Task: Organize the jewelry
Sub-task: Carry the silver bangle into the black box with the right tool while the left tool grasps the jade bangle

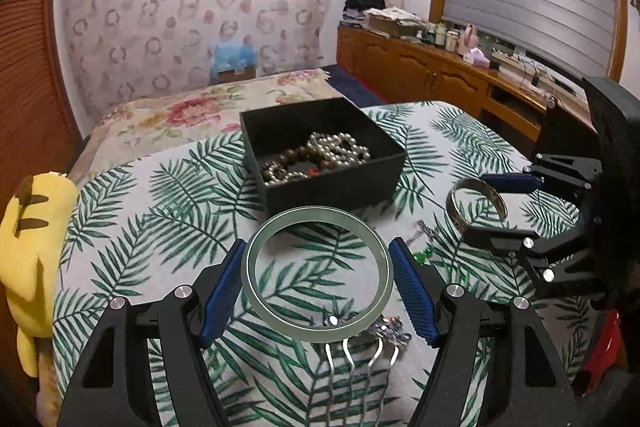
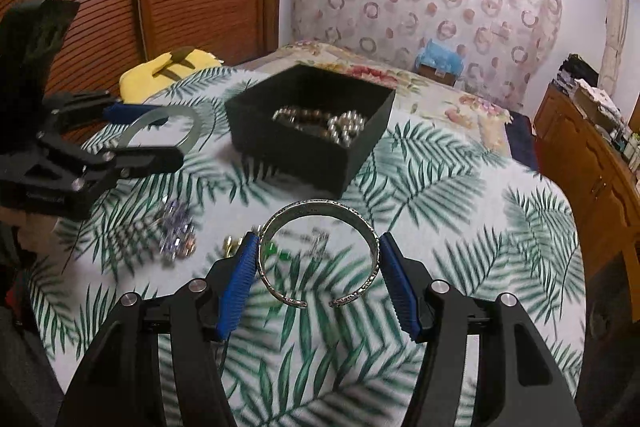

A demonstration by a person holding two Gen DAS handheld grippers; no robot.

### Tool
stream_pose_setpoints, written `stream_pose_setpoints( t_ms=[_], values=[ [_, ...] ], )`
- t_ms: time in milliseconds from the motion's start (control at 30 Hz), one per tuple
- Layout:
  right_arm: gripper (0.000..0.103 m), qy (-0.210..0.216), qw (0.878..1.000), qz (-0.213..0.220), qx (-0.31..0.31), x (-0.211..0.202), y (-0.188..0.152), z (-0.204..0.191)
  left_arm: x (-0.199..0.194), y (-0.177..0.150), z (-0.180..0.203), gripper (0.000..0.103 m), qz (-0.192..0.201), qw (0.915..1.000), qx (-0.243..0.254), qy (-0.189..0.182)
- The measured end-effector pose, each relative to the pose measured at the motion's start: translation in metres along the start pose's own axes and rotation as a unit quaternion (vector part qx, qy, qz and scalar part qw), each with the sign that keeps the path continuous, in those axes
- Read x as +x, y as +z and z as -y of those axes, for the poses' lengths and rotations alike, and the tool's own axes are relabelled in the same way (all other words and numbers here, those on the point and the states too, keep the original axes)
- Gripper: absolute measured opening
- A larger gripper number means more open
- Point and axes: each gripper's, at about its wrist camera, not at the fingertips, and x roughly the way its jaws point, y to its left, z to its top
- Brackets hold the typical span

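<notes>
Left gripper (image 1: 318, 281) is closed on a pale green bangle (image 1: 256, 291), with the blue pads (image 1: 224, 291) pressing its two sides; the ring hangs above the leaf-pattern cloth (image 1: 168, 211). Under the near edge of the bangle lies a silver hair comb (image 1: 360, 359) with a purple ornament. Beyond it, toward the far side, stands the black box (image 1: 332, 187) holding pearl and bead strings (image 1: 340, 149). To the right, a small green stone (image 1: 424, 255) lies on the cloth. Farther right, the right gripper (image 2: 316, 267) grips an open silver cuff bracelet (image 2: 288, 217) between its pads, the gap of the cuff facing the camera. The box (image 2: 292, 151) is far and slightly left of this cuff.
</notes>
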Motion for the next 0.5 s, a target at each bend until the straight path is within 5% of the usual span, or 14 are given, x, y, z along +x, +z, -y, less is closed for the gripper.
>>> stream_pose_setpoints(
  t_ms=[500],
  values=[
    [0.063,0.028,0.999,0.023,0.014,0.035,0.071,0.019,0.002,0.024,-0.023,0.069,0.019,0.9996,-0.017,0.014]
  ],
)
